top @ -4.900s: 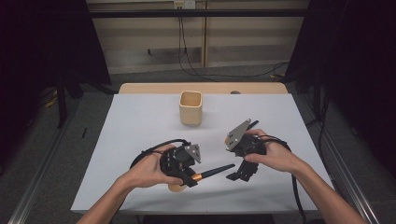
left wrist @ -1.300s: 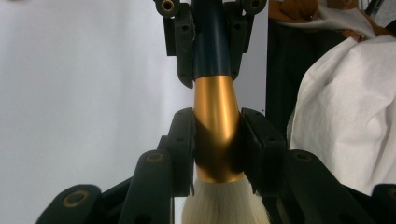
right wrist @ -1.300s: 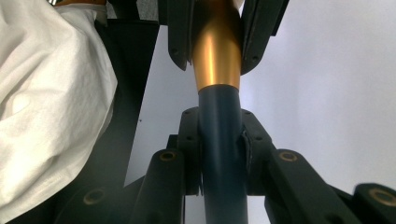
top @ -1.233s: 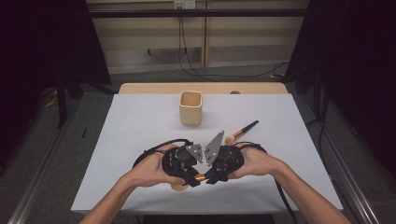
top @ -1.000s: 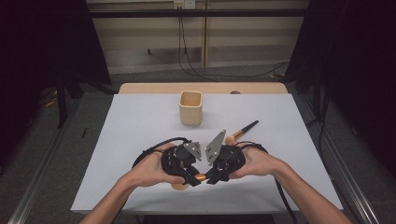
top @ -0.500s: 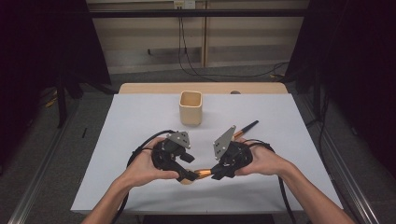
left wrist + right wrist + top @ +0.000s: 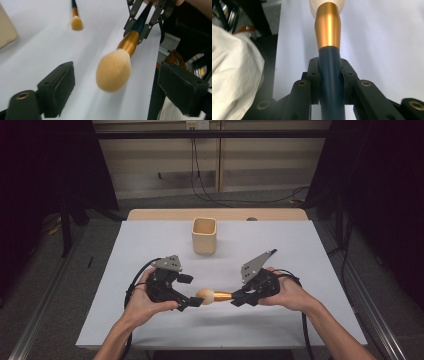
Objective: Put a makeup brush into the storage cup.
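Dark curtains and a pale wall panel with hanging cables stand behind the table point(image 7: 150, 250), which is covered with a white sheet. From the high view, one beige square cup point(image 7: 204, 235) stands upright near the far middle. Nearer the person, two hands each hold one tool: the left tool point(image 7: 192, 301) and the right tool point(image 7: 239, 298) face each other, with one brush point(image 7: 212, 296) level between them. Its round, cream head lies just beside the left tool, and its handle is clamped in the right tool.

The left gripper view shows the left tool point(image 7: 120, 87) with its two black pads wide apart; they have just been opening, and the fluffy brush point(image 7: 114, 70) head hangs between them without touching either pad. Farther off, the right tool point(image 7: 140, 26) grips the dark handle behind the gold collar. A second brush point(image 7: 75, 20) lies on the white sheet, and a corner of the cup point(image 7: 6, 27) shows at the left edge.

The right gripper view shows the right tool point(image 7: 331, 75) closed tight on the brush point(image 7: 328, 32) by its dark blue handle, with the gold collar just beyond the pads.
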`<state>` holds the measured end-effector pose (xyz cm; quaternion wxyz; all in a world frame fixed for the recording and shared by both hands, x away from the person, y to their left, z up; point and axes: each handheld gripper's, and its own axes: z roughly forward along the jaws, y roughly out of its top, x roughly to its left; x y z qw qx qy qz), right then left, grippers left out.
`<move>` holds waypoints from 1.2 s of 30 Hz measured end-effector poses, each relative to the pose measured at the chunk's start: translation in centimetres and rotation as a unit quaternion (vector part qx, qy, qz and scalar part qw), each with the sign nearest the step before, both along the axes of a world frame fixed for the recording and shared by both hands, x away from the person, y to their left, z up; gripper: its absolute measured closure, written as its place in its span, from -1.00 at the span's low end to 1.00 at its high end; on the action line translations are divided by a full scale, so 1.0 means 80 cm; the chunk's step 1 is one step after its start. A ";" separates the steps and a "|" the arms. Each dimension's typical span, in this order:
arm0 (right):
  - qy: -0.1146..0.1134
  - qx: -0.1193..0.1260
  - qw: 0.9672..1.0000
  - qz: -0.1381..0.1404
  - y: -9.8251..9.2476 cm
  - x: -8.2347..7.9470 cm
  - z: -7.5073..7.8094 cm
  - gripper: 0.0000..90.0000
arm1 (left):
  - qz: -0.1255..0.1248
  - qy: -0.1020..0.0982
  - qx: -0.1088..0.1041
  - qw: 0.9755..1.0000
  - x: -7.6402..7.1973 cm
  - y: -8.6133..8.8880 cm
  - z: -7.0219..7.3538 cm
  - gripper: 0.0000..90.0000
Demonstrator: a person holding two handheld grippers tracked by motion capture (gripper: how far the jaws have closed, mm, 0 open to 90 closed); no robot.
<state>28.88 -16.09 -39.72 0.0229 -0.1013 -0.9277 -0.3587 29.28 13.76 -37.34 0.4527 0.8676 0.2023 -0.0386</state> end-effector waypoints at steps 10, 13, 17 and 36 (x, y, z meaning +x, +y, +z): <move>-0.008 0.059 0.997 -0.049 -0.019 -0.004 0.001 0.66 | 0.028 0.000 -0.038 0.999 -0.004 0.014 -0.013 -0.93; -0.010 0.072 0.996 -0.058 -0.022 -0.004 0.002 0.66 | 0.039 0.002 -0.048 0.998 -0.004 0.015 -0.016 -0.93; -0.016 0.093 0.993 -0.065 -0.021 -0.001 0.008 0.66 | 0.052 -0.002 -0.057 0.997 -0.003 0.014 -0.018 -0.93; -0.020 0.225 0.969 -0.101 -0.004 0.029 0.004 0.66 | 0.088 -0.025 -0.135 0.987 -0.001 0.012 -0.019 -0.88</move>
